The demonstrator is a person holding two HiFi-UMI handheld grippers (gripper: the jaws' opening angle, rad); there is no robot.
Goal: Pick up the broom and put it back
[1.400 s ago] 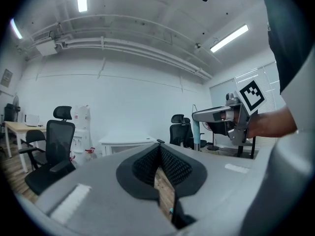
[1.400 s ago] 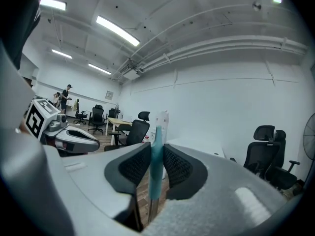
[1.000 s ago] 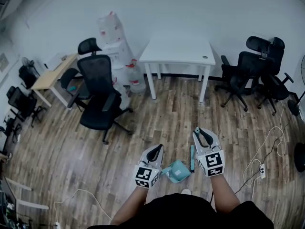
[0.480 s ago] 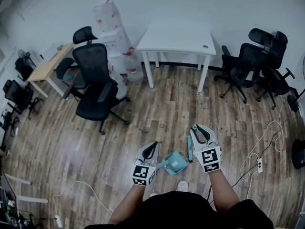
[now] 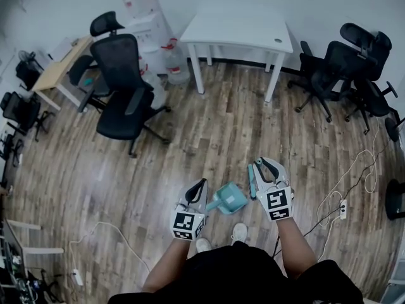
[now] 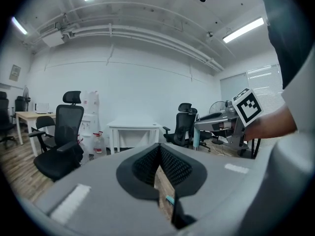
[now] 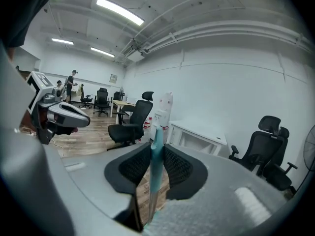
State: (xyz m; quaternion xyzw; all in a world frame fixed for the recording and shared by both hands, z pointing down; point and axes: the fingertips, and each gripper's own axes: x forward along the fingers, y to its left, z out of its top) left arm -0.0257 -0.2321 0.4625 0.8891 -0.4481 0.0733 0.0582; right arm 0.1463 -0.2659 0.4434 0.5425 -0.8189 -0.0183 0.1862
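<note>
While the broom (image 7: 156, 154) is clamped upright between the pads of the right gripper (image 5: 266, 168), its teal handle is seen just left of that gripper, above the wood floor (image 5: 209, 138). The left gripper (image 5: 199, 187) is closed on the handle of the teal dustpan (image 5: 229, 199), which is held between both grippers.

Wood-plank floor (image 5: 209, 138) carries a white table (image 5: 237, 33) by the far wall, water jugs (image 5: 177, 65) just beside it, a black office chair (image 5: 123, 109) at left, more chairs (image 5: 335, 75) at right, plus a loose white cable (image 5: 369, 173) (near a power strip (image 5: 342, 211)).
</note>
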